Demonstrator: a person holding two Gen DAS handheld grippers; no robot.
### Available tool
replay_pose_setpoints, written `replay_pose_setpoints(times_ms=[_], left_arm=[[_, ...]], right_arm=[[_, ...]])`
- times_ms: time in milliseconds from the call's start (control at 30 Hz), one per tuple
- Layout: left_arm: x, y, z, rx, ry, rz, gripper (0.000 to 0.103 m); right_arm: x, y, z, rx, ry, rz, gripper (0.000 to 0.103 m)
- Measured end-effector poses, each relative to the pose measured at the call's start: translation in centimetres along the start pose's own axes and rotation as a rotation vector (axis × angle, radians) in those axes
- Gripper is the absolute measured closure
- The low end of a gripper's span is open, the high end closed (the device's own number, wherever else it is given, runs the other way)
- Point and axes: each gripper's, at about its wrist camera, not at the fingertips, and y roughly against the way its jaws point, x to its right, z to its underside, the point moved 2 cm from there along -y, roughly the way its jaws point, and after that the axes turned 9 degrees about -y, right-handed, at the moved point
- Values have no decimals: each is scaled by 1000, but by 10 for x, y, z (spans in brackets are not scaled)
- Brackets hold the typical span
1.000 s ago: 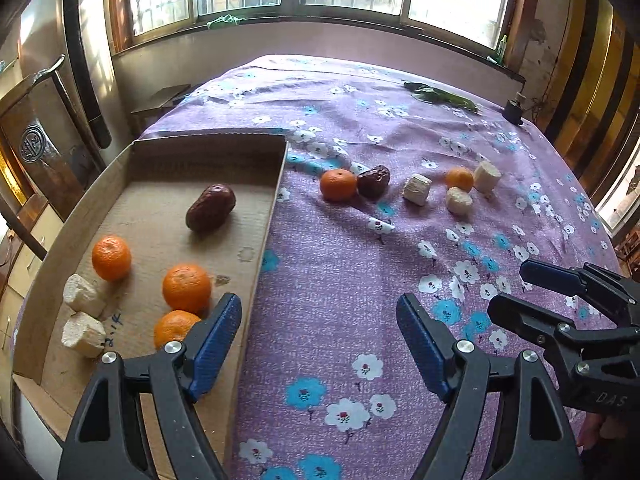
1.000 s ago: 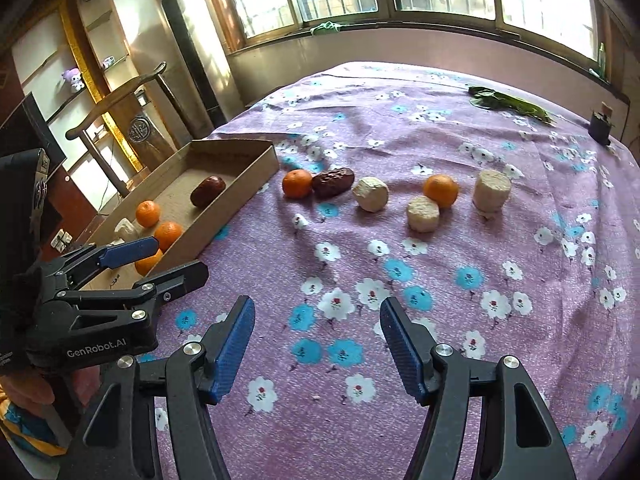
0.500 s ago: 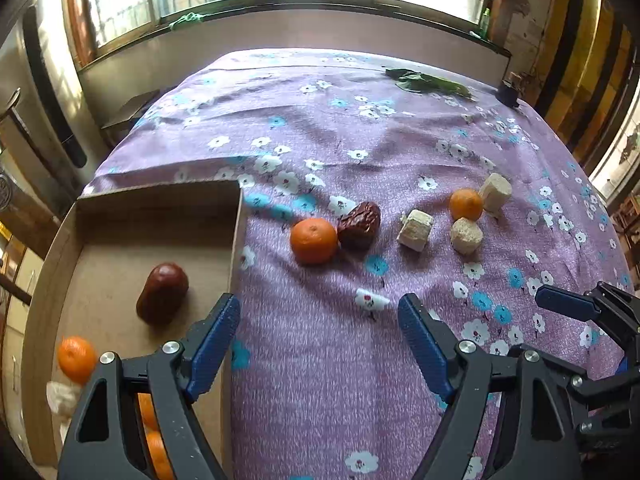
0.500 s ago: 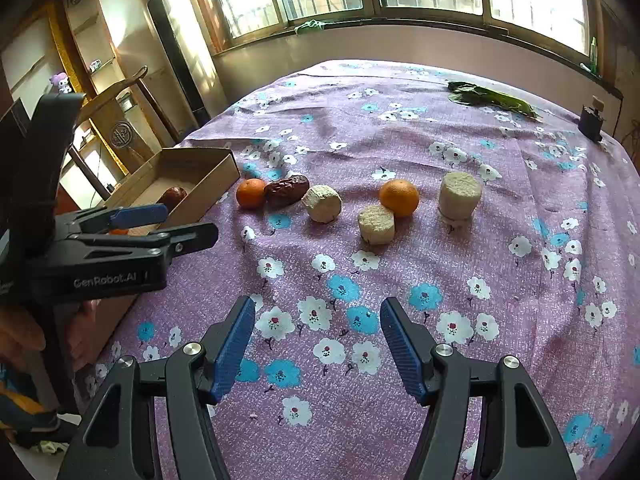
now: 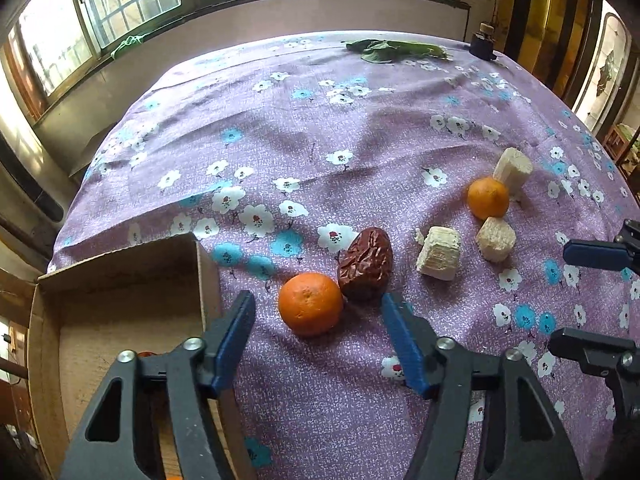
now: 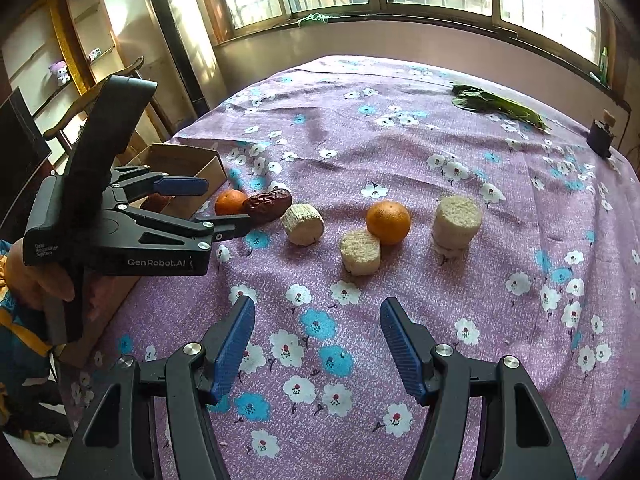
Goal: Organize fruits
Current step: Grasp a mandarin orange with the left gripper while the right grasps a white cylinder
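Orange (image 5: 310, 305) touching wrinkled date (image 5: 365, 264) beside box (image 5: 120, 276); second orange (image 5: 488, 197) among three pale chunks.

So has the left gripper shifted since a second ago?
Yes. The left gripper has swung from over the cardboard box across to the near orange, jaws closing, not yet touching it.
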Motion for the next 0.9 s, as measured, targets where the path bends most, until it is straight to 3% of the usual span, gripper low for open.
replay_pose_setpoints(times_ms=[100,167,567,700,733,900], left_arm=[[-4,-8,0,-25,1,4,67],[-11,-7,1,-17,21,30,71],[-19,12,13,25,77,34,73],[-15,25,21,43,110,43,73],[-14,30,24,52,115,45,73],[-14,53,36,91,147,34,73]], right_arm=[[-6,-6,-11,9,32,3,33],[-12,-12,-17,7,60,10,33],[-31,-65,-50,-81,210,42,39],[-28,-87,-53,-141,218,35,56],[-29,-88,-53,-126,234,38,64],[-27,-81,-49,-122,210,45,69]])
